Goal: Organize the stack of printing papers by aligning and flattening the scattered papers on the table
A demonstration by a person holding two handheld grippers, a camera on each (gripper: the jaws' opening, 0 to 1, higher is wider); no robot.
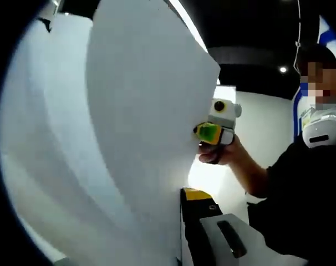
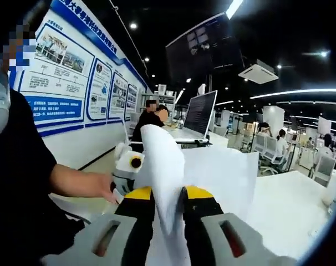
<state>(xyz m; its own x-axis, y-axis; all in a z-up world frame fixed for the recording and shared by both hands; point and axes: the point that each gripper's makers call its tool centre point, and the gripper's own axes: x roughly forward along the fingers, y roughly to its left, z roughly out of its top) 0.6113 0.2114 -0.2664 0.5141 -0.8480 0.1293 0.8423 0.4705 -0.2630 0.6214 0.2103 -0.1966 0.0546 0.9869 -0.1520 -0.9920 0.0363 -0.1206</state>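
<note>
Held upright off the white tabletop (image 2: 290,205): curling white printing paper sheets (image 2: 168,177), clamped between right tongs (image 2: 168,195) and, at the far edge, left tongs (image 2: 123,191). Loose upper sheets bowed; likely to slip or crease under uneven squeezing.

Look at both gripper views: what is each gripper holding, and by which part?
Both hold the stack of papers upright off the table. The right gripper clamps one edge between its jaws; the left gripper apparently grips the opposite edge.

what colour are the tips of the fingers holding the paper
Yellow, on black fingers. They pinch the white paper, clearest in the right gripper view.
</note>
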